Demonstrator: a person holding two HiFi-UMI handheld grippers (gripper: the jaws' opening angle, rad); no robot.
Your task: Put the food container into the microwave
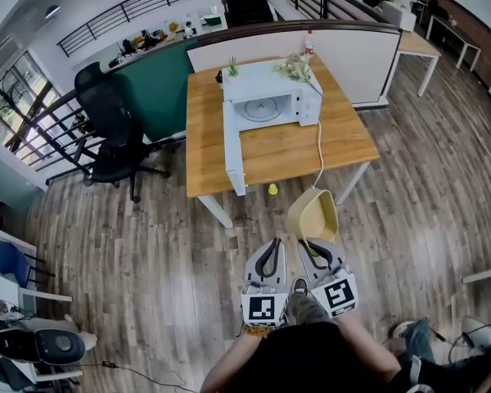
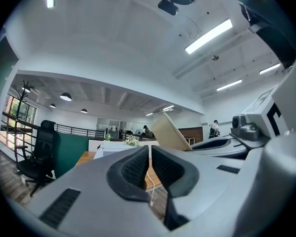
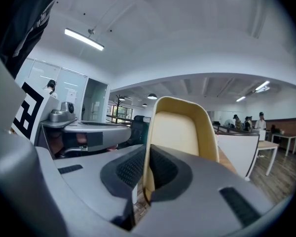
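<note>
Right gripper (image 3: pixel 145 172) pinches the container (image 3: pixel 180 132) by its rim; left gripper (image 2: pixel 150 164) is closed, empty. It looks light, stiff and slick, so the rim suits.

Wood-top table (image 1: pixel 352 142) on white legs, standing on plank floor (image 1: pixel 147 252). On it: white microwave (image 1: pixel 270 97), far-centre, door (image 1: pixel 233 154) swung open toward the near edge on the left. White cable (image 1: pixel 320 150) runs from the microwave's right side across the top and over the near edge. Floor also carries a black chair (image 1: pixel 110 133) at left and a small yellow object (image 1: pixel 272 189) by the near edge.
</note>
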